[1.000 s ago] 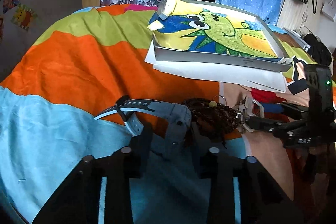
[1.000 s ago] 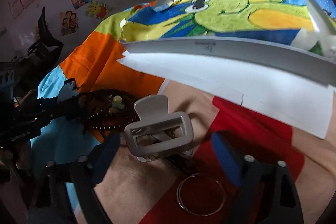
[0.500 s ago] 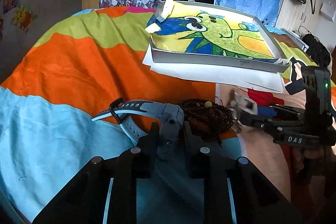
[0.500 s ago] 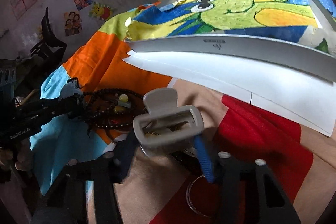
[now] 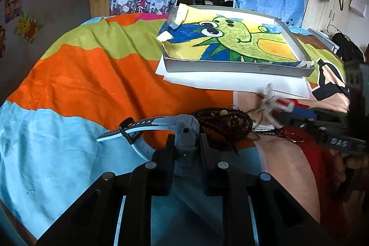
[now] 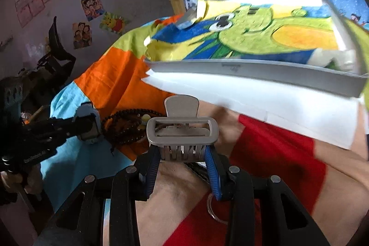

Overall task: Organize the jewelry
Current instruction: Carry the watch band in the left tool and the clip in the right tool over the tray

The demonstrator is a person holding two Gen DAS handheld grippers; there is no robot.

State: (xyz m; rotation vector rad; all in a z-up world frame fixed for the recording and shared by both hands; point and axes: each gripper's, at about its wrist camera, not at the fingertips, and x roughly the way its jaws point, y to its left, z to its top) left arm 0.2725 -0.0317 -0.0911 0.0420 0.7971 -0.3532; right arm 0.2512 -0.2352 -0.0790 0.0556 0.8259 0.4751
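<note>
A grey wristwatch (image 5: 184,130) lies on the striped bedspread, and my left gripper (image 5: 185,153) is shut on its case, straps trailing left. Beside it to the right sits a coil of dark brown beads (image 5: 221,123). My right gripper (image 6: 183,156) is shut on a grey hair claw clip (image 6: 182,128), which is held just above the blanket. In the left wrist view that clip (image 5: 268,100) shows blurred at the right. The right wrist view shows the watch (image 6: 88,128) and the beads (image 6: 129,123) at the left.
A shallow grey tray (image 5: 230,68) lined with a green dinosaur drawing rests on white paper (image 5: 242,82) beyond the jewelry. A thin metal ring (image 6: 214,209) lies under my right gripper. Blue curtains and a bag hang behind the bed.
My left gripper closed on the watch case. My right gripper closed on the hair clip and raised it off the blanket, toward the tray.
</note>
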